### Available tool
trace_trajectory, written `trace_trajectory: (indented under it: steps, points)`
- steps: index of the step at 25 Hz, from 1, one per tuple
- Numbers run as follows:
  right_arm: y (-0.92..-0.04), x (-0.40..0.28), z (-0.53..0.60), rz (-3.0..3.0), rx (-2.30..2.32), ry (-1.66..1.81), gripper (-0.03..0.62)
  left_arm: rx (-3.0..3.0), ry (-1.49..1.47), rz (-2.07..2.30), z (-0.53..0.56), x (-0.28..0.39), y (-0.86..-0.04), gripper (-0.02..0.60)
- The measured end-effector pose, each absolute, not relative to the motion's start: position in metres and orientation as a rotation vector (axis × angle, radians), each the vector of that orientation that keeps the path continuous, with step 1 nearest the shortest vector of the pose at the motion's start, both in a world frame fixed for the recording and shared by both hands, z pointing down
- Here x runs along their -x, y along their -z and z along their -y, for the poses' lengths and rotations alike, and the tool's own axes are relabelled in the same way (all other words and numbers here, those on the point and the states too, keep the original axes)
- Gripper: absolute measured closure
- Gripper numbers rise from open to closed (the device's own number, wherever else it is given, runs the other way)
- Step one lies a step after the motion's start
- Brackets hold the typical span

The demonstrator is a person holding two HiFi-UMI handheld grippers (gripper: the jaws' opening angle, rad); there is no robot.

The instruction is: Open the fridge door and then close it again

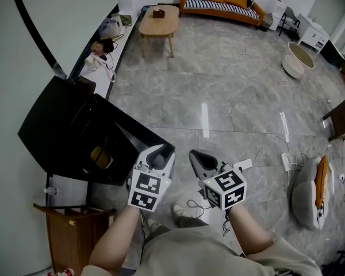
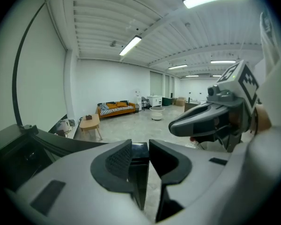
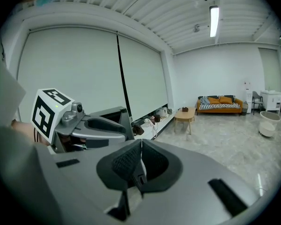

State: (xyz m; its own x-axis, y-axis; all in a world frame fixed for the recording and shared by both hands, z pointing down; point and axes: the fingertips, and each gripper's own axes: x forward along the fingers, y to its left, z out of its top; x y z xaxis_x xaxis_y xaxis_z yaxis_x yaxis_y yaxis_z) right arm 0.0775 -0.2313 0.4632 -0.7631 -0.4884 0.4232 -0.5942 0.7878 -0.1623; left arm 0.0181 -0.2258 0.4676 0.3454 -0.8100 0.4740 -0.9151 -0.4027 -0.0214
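The black fridge [image 1: 54, 119] stands at the left against the pale wall, on top of a brown wooden cabinet [image 1: 75, 232] at the near left. The fridge door [image 1: 132, 132] is swung open toward the right, and something yellowish [image 1: 102, 157] shows inside. The left gripper [image 1: 158, 157] is at the door's free corner. In the left gripper view, a black edge fills the gap between its jaws and both pads are against it, so the gripper is clamped on the door. The right gripper [image 1: 199, 158] is just right of the left one, apart from the door, with its jaws pressed together and nothing in them. The person's shoe [image 1: 178, 211] is on the grey marble floor [image 1: 218, 96], below the two grippers and near the door's outer edge. Along the left wall beyond the fridge is a low ledge [image 1: 118, 45] cluttered with bags. Farther off are a wooden coffee table [image 1: 159, 22] and an orange sofa [image 1: 221, 4]. At the right, well away from the door, are a round white tub [image 1: 299, 59], a power strip with cables [image 1: 286, 161], a white and orange cushion [image 1: 310, 191] and a dark stool [image 1: 342, 119].
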Motion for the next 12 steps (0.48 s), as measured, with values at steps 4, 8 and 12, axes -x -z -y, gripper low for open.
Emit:
trace_trajectory:
  steps: [4, 8, 12]
  points:
    - [-0.461, -0.087, 0.253, 2.619, -0.868, -0.397, 0.597, -2.372, -0.618, 1.542, 0.246, -0.026, -0.47, 0.468]
    - [-0.452, -0.094, 0.272, 2.62, -0.899, -0.318, 0.597, -2.386, -0.634, 1.545, 0.266, -0.034, -0.469, 0.468]
    - [-0.454, -0.098, 0.294, 2.624, -0.923, -0.323, 0.597, -2.392, -0.64, 1.525, 0.286, -0.041, -0.471, 0.468]
